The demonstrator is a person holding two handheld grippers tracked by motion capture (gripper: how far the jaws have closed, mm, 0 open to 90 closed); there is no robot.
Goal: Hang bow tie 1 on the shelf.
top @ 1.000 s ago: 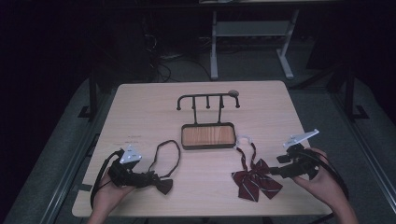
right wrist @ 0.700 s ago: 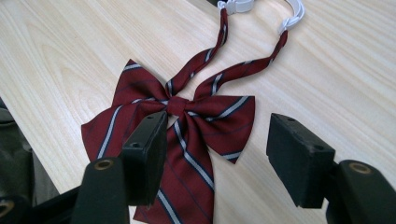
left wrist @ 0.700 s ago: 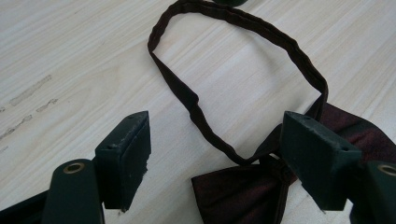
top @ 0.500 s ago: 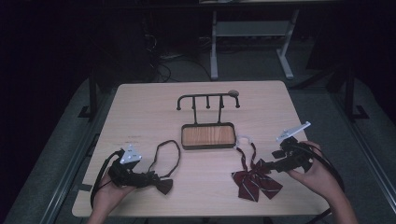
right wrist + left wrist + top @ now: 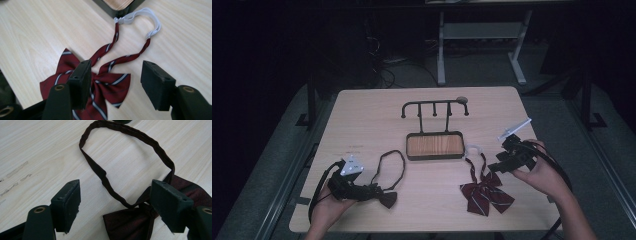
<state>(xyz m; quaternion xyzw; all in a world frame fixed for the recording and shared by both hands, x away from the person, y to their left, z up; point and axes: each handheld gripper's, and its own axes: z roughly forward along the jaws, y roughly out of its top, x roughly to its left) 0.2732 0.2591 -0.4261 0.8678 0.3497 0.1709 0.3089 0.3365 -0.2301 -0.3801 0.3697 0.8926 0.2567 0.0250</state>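
A dark maroon bow tie (image 5: 387,198) with a looped strap (image 5: 125,135) lies at the table's front left. My left gripper (image 5: 376,192) rests open beside it; in the left gripper view its jaws (image 5: 116,192) straddle the strap, the knot near the right-hand jaw, and the pads do not press on it. A red striped bow tie (image 5: 484,194) with a white elastic (image 5: 150,17) lies at the front right. My right gripper (image 5: 493,168) hovers over it, open (image 5: 120,72). Its jaws have just been closing a little, with the tie's straps below the gap.
A black rack with a row of hooks (image 5: 434,105) stands on a wood-bottomed tray (image 5: 434,145) at the table's middle. The white elastic touches the tray's corner. A small round disc (image 5: 460,99) lies behind the rack. Dark floor and a metal stand surround the table.
My right hand has moved left and a little away from the front edge, bringing its gripper over the striped bow tie. The left hand and both ties have stayed where they were.
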